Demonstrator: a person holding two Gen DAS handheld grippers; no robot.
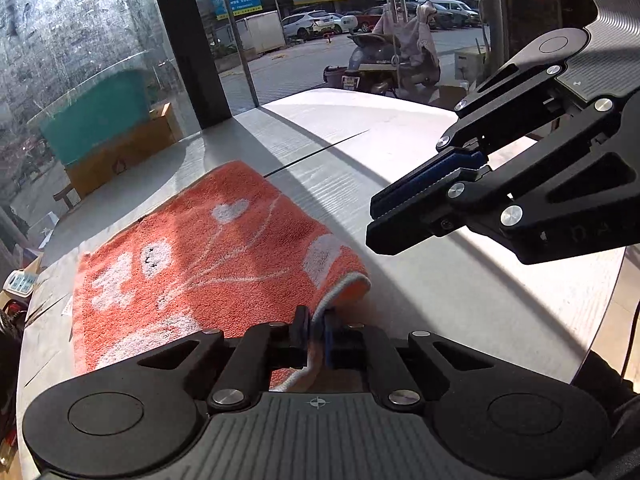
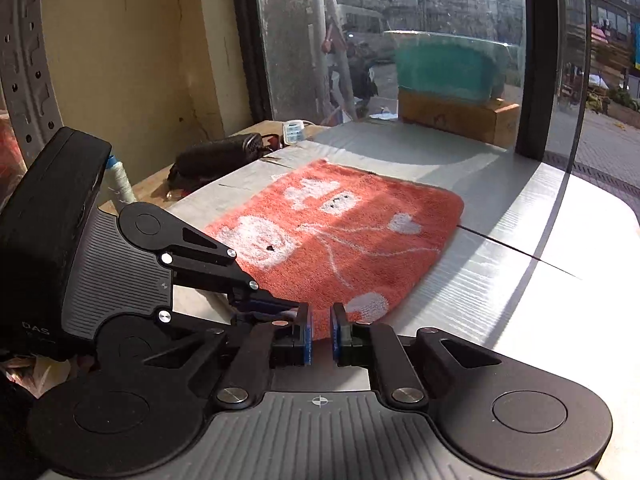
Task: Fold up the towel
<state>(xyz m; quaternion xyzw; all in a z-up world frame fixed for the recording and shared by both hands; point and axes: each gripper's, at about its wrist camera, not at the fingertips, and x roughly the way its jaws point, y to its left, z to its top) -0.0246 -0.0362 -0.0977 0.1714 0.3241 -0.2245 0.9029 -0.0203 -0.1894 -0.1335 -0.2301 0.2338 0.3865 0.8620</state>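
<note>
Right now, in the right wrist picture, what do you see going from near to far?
Right tongs → orange towel → bare grey table → wooden box → green tub.

- The towel (image 1: 208, 248) is nubby orange terry cloth with paler white loops and a smooth corded hem.
- The tabletop (image 1: 440, 300) is pale, fine-grained, with a soft sheen in sunlight.
- The left tool (image 1: 318, 334) is matt black plastic with bright metal rivets and a ribbed grey body; so is the right tool (image 2: 320, 334).
- The window glass (image 2: 400, 20) looks smeared and dusty.
</note>
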